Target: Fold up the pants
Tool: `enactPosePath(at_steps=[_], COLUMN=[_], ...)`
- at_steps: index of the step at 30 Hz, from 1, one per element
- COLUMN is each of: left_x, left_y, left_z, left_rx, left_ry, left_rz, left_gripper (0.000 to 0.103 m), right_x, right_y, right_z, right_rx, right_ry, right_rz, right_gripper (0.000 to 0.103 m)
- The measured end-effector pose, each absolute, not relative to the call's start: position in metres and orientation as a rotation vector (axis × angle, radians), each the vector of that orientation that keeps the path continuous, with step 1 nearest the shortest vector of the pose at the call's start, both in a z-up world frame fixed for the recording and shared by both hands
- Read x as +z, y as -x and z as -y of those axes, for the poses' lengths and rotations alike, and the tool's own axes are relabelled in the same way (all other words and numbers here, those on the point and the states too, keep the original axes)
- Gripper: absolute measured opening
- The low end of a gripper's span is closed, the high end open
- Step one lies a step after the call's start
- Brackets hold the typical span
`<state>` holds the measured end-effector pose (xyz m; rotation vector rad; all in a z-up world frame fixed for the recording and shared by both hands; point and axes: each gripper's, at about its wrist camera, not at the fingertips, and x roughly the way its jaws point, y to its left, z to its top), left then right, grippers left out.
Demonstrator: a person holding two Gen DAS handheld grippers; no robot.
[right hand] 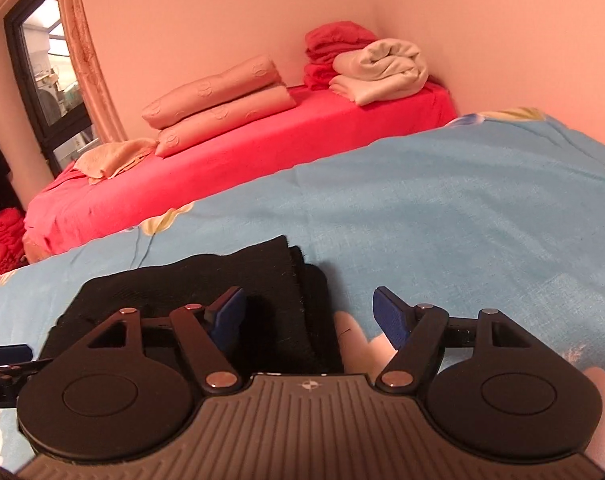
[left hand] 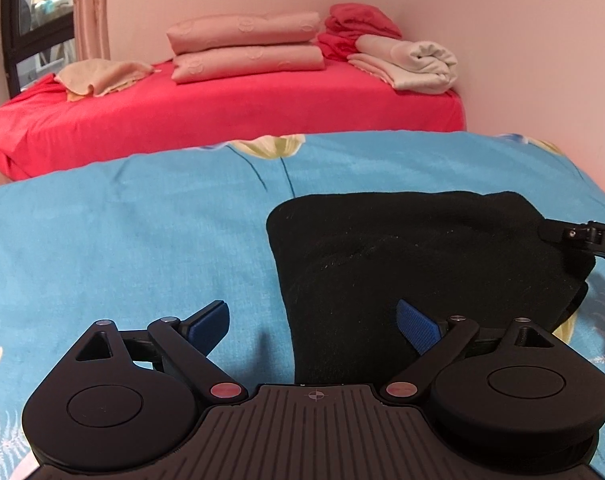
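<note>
Here both hand-held grippers, left (left hand: 312, 320) and right (right hand: 308, 312), stand released over folded black pants (left hand: 402, 248) on the blue bed (left hand: 122, 240); stacked pillows (left hand: 246, 46) lie well beyond.

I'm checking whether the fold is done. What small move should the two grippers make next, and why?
Probably draw both grippers back off the black pants. The pants already lie as a compact folded bundle on the blue floral bedspread, and the left gripper and right gripper both stand open, gripping nothing.

A home bedroom: beds (left hand: 222, 108), stacked pillows (left hand: 246, 46)
</note>
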<state>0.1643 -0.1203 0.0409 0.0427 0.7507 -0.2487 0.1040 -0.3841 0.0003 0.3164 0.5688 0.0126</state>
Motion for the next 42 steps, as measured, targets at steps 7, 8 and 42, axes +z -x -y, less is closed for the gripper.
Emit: enactPosePath(at_steps=[7,8,42], left_x=[0.039,0.039,0.007], left_y=[-0.166,-0.166,-0.21], left_z=[0.123,0.124,0.087], left_rx=[-0.232,-0.232,-0.482], left_ry=[-0.085,-0.091,0.314], left_rz=[-0.747,-0.746,-0.95], left_gripper=[0.103,0.103,0.103], right_x=[-0.002,-0.002,-0.014], right_y=[-0.115,-0.114,-0.137], right_z=[0.383,0.384,0.415], right_rx=[0.061,0.061,0.296], right_ry=[-0.355,-0.36,-0.596], right_rz=[-0.616,-0.614,-0.83], right_gripper=[0.088,0.088,0.103])
